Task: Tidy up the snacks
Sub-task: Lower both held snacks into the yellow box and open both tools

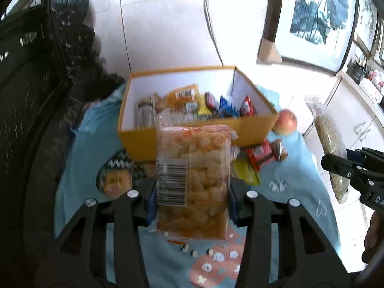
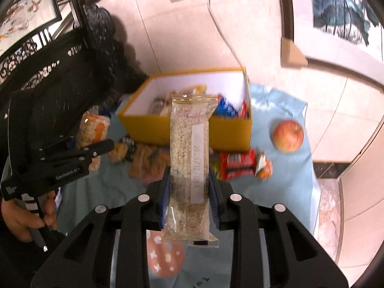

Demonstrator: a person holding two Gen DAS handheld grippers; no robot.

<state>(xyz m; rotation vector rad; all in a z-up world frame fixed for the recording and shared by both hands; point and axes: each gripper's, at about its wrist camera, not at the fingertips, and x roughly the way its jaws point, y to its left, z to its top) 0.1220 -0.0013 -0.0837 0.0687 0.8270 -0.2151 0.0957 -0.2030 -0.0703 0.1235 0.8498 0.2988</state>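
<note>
Both claws are loaded and held above the worktop. The left claw is clamped on a clear plastic bag of pale orange puffed corn snacks, its blue pads pressing both sides. The right claw is clamped on a long clear packet of beige grain with a white date strip.

Progress: the open yellow cardboard box with white lining already contains several wrapped snacks, so the task appears partly done. Still outside the box, on the light blue cloth in front of it:
- 1 red wrapped bar
- 1 small orange-and-silver wrapped sweet
- 1 yellow packet
- 1 round black-and-white zigzag packet
- further brownish packets, blurred in the right wrist view

A red-yellow apple lies just beside the box's right corner.

Clearance: the box stands open at the top with no lid in the way. Its right half holds loose small packets; free floor space inside cannot be judged. The 2 claws are well apart, so both packets could probably be lowered in without collision.
</note>
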